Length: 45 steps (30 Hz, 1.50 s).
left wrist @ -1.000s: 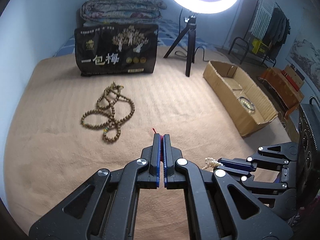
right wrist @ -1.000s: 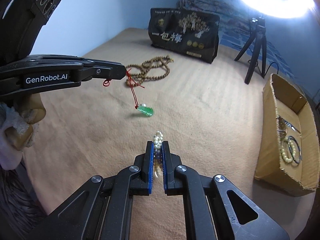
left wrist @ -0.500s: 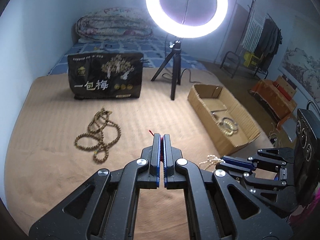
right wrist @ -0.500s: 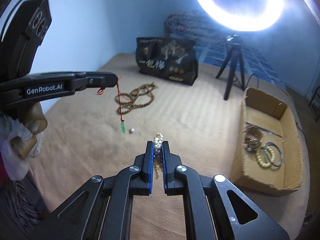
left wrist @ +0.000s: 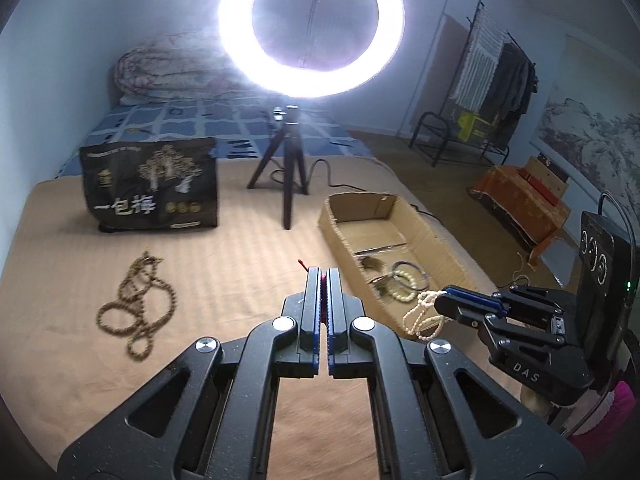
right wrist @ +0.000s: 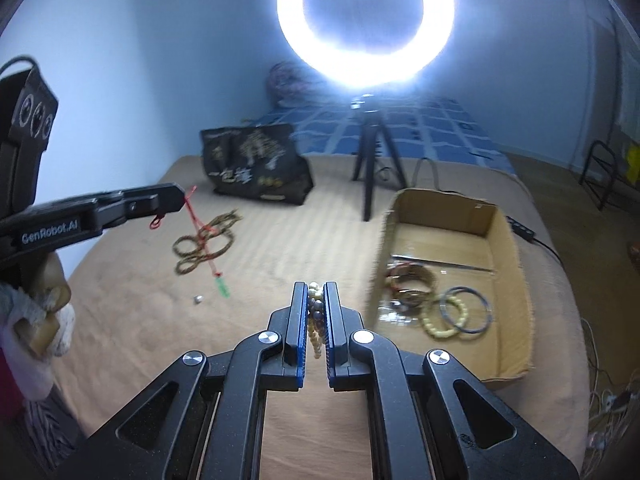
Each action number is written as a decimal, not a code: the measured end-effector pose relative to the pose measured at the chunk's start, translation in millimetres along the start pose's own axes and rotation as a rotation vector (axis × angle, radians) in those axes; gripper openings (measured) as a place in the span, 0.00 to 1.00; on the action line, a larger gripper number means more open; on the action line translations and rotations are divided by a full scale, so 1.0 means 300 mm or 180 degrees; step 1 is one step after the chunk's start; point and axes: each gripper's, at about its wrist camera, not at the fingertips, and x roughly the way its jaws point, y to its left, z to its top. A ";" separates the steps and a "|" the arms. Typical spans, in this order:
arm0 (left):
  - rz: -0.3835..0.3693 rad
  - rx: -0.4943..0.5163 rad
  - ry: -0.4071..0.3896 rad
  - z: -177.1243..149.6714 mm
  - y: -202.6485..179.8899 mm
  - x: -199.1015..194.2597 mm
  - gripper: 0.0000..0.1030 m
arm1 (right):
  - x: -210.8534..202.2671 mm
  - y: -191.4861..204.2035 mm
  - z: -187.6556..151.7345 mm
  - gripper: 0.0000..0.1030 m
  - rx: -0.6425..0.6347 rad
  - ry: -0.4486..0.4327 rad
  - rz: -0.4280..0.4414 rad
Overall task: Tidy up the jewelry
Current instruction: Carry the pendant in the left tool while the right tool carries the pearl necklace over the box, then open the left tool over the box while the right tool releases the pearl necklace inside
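My left gripper [left wrist: 324,276] is shut on a red cord necklace [right wrist: 200,232]; its green pendant [right wrist: 222,286] hangs in the air above the tan bed cover. My right gripper [right wrist: 316,292] is shut on a pearl bead strand [left wrist: 422,314], held up near the front left corner of the cardboard box [right wrist: 500,240]. The box [left wrist: 340,216] holds bangles and bead bracelets [right wrist: 444,314]. A brown wooden bead necklace [left wrist: 136,312] lies on the cover at the left, also in the right wrist view [right wrist: 204,246].
A ring light on a black tripod [left wrist: 290,176] stands behind the box, with a cable. A black printed bag [left wrist: 150,184] stands at the back left. A small silver bit [right wrist: 197,299] lies on the cover. The bed edge is right of the box.
Both grippers have risen and moved right toward the box, each still holding its jewelry. The pendant has lifted off the cover and swings.
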 end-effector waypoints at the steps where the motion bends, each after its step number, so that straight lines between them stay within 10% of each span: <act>1: -0.0016 0.0024 0.0006 0.008 -0.016 0.014 0.00 | -0.007 -0.024 0.003 0.06 0.0036 -0.0010 -0.0030; 45: -0.0203 0.0306 0.0252 0.248 -0.362 0.572 0.00 | 0.057 -0.430 -0.055 0.06 0.0498 0.0207 -0.0312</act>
